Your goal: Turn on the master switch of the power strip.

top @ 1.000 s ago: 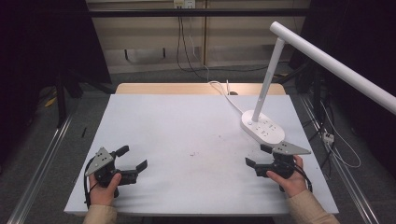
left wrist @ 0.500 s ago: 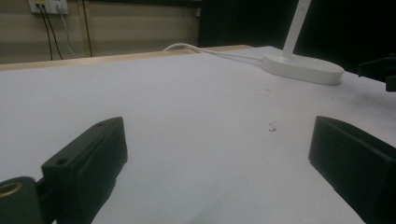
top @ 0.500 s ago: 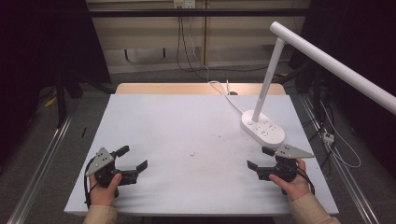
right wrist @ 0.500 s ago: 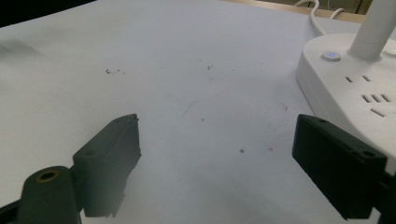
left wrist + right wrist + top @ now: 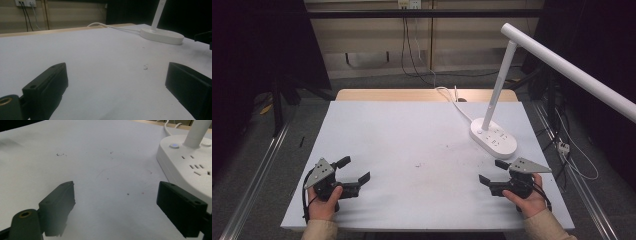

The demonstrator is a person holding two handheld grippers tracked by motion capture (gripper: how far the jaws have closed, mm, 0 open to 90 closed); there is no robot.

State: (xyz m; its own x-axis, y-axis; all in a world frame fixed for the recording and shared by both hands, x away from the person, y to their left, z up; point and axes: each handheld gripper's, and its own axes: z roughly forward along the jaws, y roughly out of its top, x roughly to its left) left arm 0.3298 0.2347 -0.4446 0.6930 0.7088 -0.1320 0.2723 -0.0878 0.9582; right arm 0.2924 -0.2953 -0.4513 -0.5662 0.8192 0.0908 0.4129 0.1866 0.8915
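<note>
White desk lamp [image 5: 493,135] stands upright on table [image 5: 412,150].

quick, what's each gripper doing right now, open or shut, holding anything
Left gripper: open, jaws wide apart, holding nothing, low over the table.
Right gripper: open, holding nothing, just beside the lamp base.

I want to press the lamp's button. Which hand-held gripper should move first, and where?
Probably the right hand-held gripper: ease it forward toward the lamp base. It sits just in front of the base, jaws open and empty; the left hand-held gripper is across the table.
</note>
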